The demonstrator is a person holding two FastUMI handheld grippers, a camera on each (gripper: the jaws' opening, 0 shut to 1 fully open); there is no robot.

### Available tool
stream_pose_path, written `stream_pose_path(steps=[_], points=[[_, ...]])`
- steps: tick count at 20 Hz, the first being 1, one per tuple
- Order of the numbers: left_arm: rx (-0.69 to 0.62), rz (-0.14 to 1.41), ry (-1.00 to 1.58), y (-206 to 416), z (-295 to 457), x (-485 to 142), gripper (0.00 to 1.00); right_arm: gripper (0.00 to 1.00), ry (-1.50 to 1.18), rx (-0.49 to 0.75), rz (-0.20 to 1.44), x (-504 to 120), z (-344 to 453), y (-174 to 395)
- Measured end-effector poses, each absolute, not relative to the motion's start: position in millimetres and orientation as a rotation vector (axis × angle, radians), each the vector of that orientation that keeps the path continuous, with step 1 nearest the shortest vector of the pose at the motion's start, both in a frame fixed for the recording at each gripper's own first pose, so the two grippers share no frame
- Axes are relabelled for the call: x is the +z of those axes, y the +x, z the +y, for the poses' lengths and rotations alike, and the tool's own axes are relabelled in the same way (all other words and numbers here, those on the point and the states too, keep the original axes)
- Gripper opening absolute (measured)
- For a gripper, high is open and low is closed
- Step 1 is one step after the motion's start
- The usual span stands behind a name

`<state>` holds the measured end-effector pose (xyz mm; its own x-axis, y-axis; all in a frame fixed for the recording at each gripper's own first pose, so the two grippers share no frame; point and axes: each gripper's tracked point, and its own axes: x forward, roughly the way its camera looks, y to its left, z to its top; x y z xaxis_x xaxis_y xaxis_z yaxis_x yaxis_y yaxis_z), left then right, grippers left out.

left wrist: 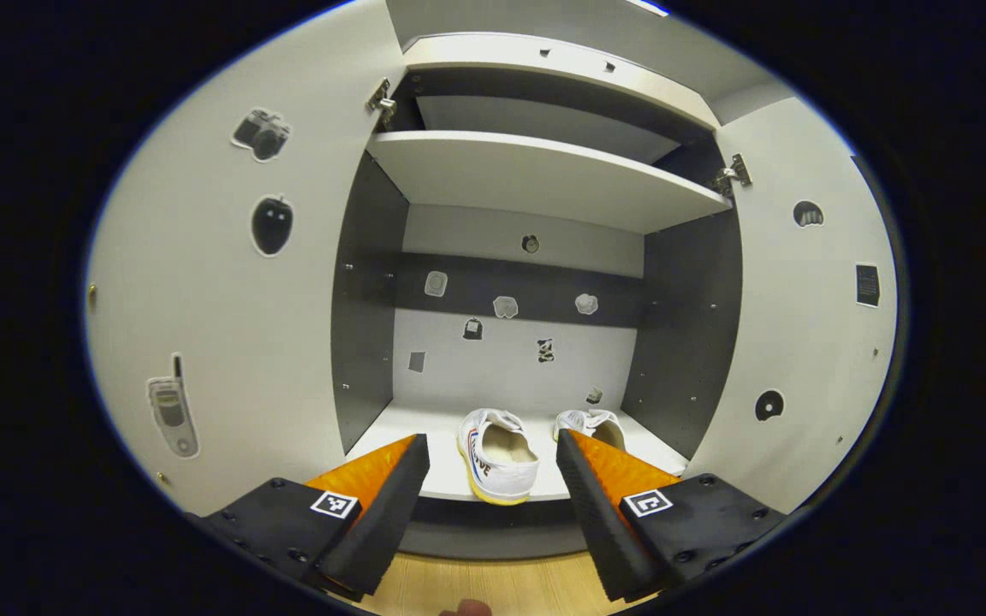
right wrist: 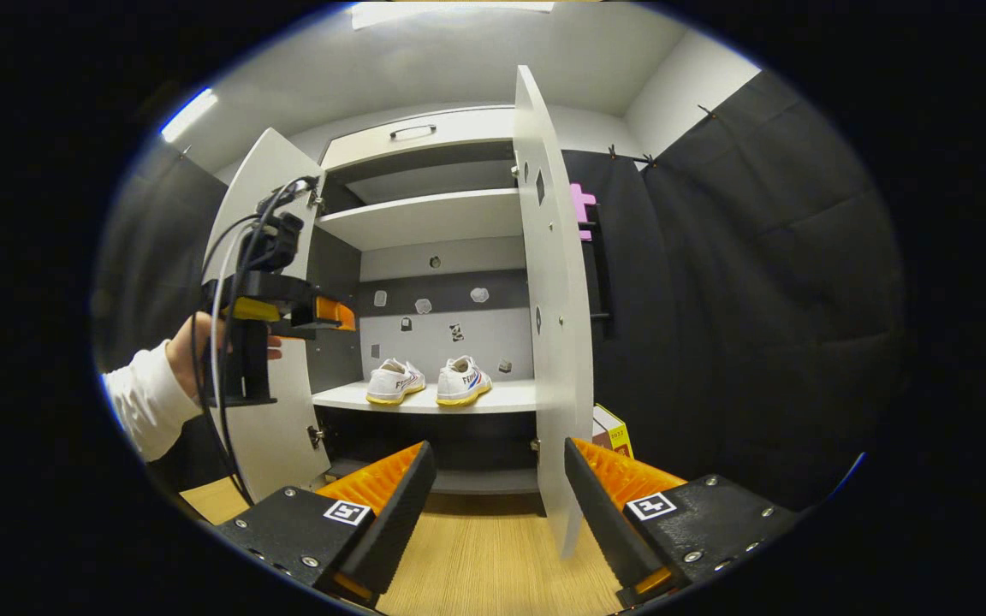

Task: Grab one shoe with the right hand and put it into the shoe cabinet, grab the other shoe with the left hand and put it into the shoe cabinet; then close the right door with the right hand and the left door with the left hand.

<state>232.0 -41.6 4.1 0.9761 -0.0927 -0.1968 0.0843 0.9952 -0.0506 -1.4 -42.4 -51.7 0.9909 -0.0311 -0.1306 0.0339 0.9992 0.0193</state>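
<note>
Left gripper (left wrist: 491, 479): gaping wide, gripping nothing, facing the white two-door shoe cabinet (left wrist: 544, 171). Right gripper (right wrist: 493, 488): likewise spread and holding nothing, its inner edge sitting near the open right door (right wrist: 549, 308). Two white canvas shoes (right wrist: 429, 381) are sitting side by side on the lower shelf (right wrist: 510, 395), heels toward its front edge.

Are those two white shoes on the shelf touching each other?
Apart. The right gripper view shows the left shoe and the right shoe side by side on the cabinet shelf, with a strip of bare shelf plainly between them.
</note>
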Motion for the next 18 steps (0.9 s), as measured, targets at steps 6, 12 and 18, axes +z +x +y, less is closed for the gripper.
stream_pose_path(steps=[6,12,18], points=[[-0.031,0.165,-0.048,135.5,-15.1,-35.3,0.97,0.93,0.048,-0.001,0.129,-58.8,-29.3,2.5],[0.002,0.124,-0.032,69.7,2.4,-77.8,0.97,0.93,0.058,0.003,0.119,-66.0,-19.6,3.5],[0.005,0.114,0.029,33.1,-9.0,-73.6,0.97,0.93,0.056,-0.014,0.049,-31.3,-39.5,7.3]])
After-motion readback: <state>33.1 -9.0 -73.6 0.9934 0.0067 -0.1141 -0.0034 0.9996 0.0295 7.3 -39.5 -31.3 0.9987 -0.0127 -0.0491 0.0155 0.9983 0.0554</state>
